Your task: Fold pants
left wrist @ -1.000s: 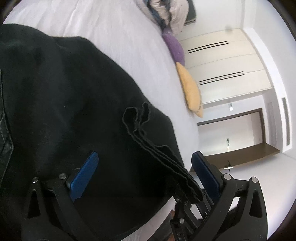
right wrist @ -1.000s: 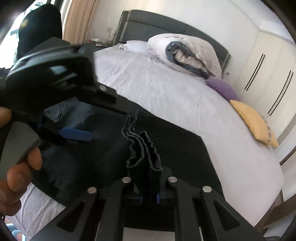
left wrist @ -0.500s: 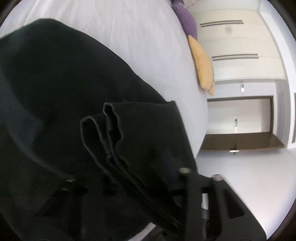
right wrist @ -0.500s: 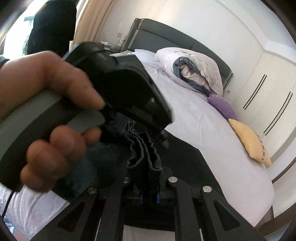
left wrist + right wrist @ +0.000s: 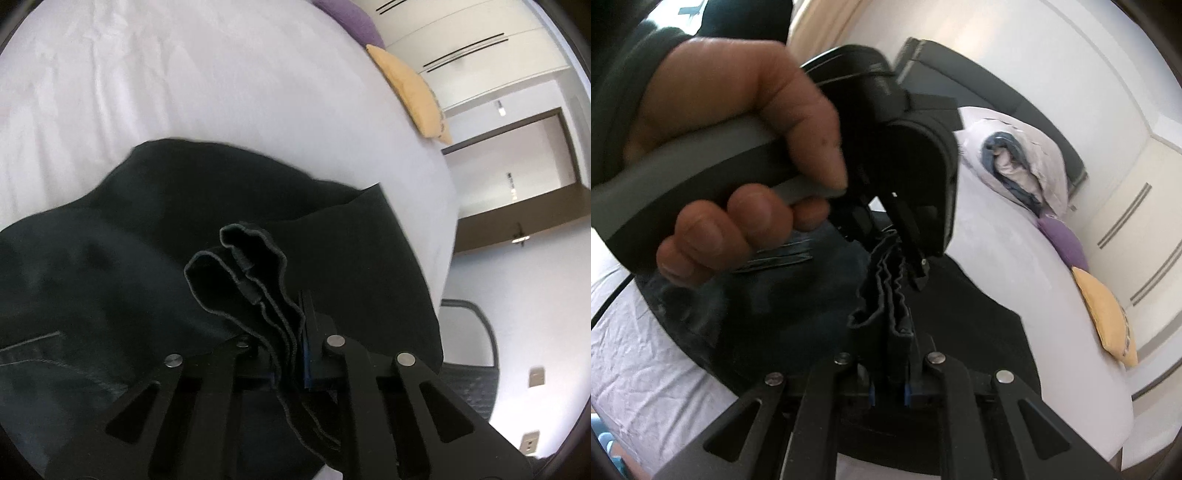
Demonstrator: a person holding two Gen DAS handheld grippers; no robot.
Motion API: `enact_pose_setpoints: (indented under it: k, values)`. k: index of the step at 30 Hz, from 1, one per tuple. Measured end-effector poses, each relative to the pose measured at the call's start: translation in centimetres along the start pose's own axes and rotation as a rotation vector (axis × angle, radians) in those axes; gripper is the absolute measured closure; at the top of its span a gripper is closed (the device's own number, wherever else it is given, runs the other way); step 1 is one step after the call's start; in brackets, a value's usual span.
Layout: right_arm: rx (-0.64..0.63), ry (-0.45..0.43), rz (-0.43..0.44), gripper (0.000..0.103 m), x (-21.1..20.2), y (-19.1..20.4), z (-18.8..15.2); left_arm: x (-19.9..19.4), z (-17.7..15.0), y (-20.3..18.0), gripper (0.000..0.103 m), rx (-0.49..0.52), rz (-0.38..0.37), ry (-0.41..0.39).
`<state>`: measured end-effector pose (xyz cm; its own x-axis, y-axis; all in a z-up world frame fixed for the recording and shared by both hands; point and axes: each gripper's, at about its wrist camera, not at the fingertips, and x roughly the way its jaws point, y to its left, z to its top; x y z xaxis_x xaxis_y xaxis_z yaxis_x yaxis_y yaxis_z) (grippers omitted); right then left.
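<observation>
Black pants [image 5: 110, 295] hem, pinched by right claw [image 5: 888, 391], now also clamped by left claw [image 5: 291, 354].

Pants [image 5: 129, 280] on bed [image 5: 221, 92], cushion [image 5: 413, 92] behind

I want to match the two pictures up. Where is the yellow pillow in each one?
Left wrist view: the yellow pillow lies upper right, on the far edge of the white bed, just below the purple pillow.
Right wrist view: the yellow pillow lies at the right edge, also below the purple pillow.
Shared landmark: the white wardrobe doors with dark handle strips behind both pillows.
</observation>
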<state>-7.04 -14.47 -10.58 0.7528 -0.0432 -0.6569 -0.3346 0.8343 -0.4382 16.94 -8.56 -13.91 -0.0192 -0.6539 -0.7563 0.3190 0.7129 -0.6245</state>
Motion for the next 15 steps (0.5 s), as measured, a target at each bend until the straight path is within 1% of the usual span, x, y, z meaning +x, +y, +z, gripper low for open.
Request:
enact_pose_setpoints:
  k: [5, 10, 15]
  values:
    - [-0.022, 0.023, 0.047, 0.092, 0.9, 1.7, 0.4, 0.3, 0.2, 2.0, 0.095, -0.026, 0.006, 0.002]
    - [-0.027, 0.028, 0.062, 0.092, 1.9, 1.8, 1.5, -0.2, 0.4, 3.1, 0.095, -0.026, 0.017, -0.009]
    - [-0.044, 0.031, 0.082, 0.092, 2.4, 2.0, 2.3, -0.6, -0.1, 4.0, 0.095, -0.026, 0.031, -0.017]
